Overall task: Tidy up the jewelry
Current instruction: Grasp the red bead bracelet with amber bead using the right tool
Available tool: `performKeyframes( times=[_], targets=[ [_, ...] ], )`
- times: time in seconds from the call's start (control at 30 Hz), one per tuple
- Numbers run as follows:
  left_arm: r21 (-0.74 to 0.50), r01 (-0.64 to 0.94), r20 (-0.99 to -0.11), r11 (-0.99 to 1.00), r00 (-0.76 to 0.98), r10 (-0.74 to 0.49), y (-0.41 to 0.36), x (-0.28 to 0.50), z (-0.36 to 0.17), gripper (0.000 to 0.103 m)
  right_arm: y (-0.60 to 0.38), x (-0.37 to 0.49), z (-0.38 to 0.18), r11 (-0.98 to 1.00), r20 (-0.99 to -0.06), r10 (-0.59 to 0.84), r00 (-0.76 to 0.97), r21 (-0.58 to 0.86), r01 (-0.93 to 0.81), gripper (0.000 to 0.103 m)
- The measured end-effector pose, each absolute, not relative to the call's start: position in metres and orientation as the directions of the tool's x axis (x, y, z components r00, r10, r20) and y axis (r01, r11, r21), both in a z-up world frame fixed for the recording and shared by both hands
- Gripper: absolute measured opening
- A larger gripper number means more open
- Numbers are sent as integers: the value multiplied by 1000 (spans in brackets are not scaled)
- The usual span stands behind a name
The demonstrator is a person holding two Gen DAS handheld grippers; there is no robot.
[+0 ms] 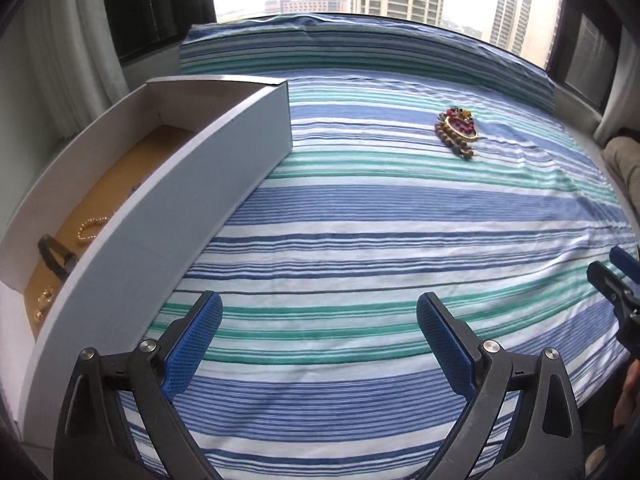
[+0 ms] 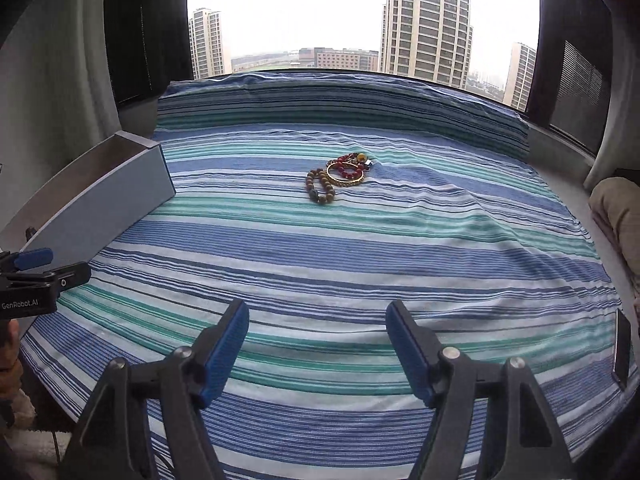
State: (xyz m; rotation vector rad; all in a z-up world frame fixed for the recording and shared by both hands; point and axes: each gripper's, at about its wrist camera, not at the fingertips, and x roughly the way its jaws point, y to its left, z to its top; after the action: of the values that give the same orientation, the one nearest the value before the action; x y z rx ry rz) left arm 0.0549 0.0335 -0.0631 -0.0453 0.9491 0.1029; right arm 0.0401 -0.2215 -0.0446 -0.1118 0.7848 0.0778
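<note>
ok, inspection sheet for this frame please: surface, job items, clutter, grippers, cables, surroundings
Surface: striped bedsheet in blue, green and white, slightly wrinkled.
Job's things: pile of bead bracelets and a gold bangle on the sheet, well ahead of both grippers; open white box at the left, with a pearl strand, a dark band and small gold pieces inside.
Clutter: dark flat object at the right edge of the sheet, identity unclear.
Grippers: left gripper open, empty; right gripper open, empty; both above bare sheet.
Cables: nothing seen.
Surroundings: window facing high-rise buildings, curtains either side.
</note>
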Motion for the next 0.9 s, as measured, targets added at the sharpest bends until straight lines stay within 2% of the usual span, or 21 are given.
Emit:
performKeyframes(
  times=[0.2, 0.6, 0.77, 0.9],
  targets=[
    [-12, -77, -837, 997, 546, 32, 17, 55, -76, 98, -235, 32, -67, 996, -738, 38, 674, -23, -82, 72],
    [1, -72, -856, 997, 516, 38, 2, 67, -88, 98, -245, 33, -88, 992, -764, 126, 633, 81, -100, 72],
    [6, -67, -860, 998, 509, 39, -2, 75, -89, 98, -257, 52, -84, 979, -775, 202, 599, 146, -143, 72],
    [1, -74, -860, 997, 509, 39, -1, 77, -91, 98, -276, 101, -59, 962, -760, 268, 592, 174, -211, 72]
  ],
)
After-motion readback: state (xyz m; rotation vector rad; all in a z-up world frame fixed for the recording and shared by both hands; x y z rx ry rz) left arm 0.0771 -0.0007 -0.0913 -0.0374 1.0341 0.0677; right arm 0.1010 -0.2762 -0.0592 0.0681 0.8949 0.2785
